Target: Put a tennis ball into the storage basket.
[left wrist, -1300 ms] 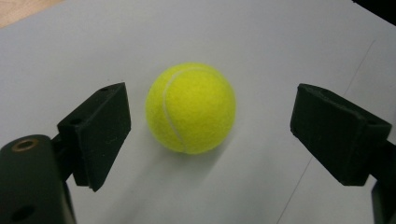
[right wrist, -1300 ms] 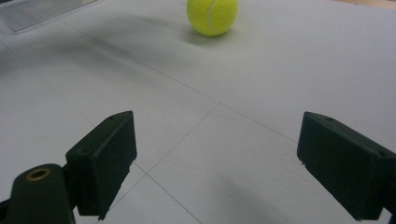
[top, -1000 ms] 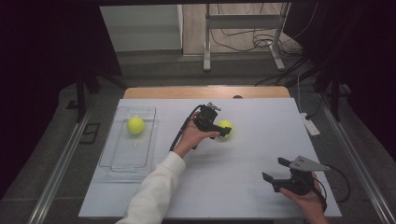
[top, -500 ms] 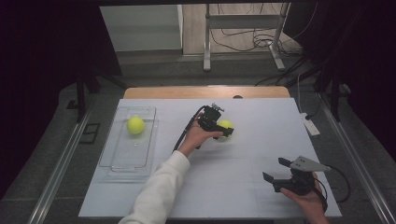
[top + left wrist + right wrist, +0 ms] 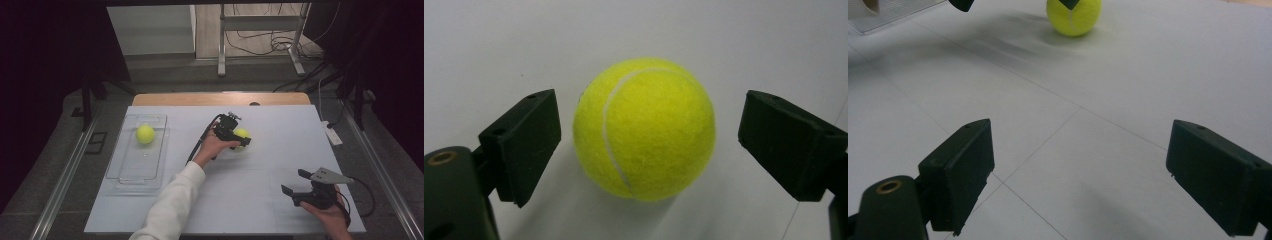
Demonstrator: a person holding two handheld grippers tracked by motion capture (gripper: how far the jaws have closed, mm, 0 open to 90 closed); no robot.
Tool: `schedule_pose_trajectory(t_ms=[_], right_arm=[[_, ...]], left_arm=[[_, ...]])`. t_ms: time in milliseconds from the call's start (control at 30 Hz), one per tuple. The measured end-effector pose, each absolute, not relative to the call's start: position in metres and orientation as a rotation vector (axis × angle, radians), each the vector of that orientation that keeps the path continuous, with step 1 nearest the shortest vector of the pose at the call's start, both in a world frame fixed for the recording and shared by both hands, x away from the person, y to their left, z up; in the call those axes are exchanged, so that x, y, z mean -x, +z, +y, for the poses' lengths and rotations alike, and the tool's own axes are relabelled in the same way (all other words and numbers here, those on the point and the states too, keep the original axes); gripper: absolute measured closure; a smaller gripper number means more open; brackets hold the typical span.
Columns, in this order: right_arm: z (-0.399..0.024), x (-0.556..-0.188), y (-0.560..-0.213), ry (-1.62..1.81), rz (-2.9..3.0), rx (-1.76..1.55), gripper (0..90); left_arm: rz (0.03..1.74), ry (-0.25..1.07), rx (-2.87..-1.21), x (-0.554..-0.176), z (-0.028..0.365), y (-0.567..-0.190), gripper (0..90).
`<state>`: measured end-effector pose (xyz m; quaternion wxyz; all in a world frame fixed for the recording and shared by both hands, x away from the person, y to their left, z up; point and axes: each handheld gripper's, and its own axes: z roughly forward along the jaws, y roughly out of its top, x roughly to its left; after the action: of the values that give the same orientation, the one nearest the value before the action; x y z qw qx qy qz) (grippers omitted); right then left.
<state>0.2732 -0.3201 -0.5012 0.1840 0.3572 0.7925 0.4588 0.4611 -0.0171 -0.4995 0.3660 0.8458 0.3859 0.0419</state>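
One tennis ball (image 5: 145, 134) already in clear tray (image 5: 125, 172). Second tennis ball (image 5: 644, 129) on surface (image 5: 260, 200), right of tray. Left hand-held gripper (image 5: 649, 135) straddles it, jaws just widened, pads clear of felt. Right hand-held gripper (image 5: 1088, 175) spread wide, empty. Grasp and transfer remain.

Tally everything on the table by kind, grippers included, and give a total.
Tennis balls: 2, one in the tray, one between the left gripper's jaws
Clear tray: 1
Grippers: 2, left, right
Total: 5
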Motion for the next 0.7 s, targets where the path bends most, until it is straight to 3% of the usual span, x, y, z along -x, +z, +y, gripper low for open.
schedule_pose_trajectory(t_ms=[367,500,700], right_arm=[[-0.3199,-0.2731,-0.5014,1.291,2.237,-1.008,12.6],[-0.3201,-0.2731,-0.5013,1.292,2.236,-1.008,12.5],[-0.3202,-0.2730,-0.5013,1.291,2.236,-1.009,12.6]], left_arm=[[0.987,0.108,-2.187,-0.4607,-0.0219,-0.5040,15.7],[1.010,0.142,-2.207,-0.4608,-0.0223,-0.5045,25.5],[1.011,0.135,-2.209,-0.4611,-0.0209,-0.5036,26.5]])
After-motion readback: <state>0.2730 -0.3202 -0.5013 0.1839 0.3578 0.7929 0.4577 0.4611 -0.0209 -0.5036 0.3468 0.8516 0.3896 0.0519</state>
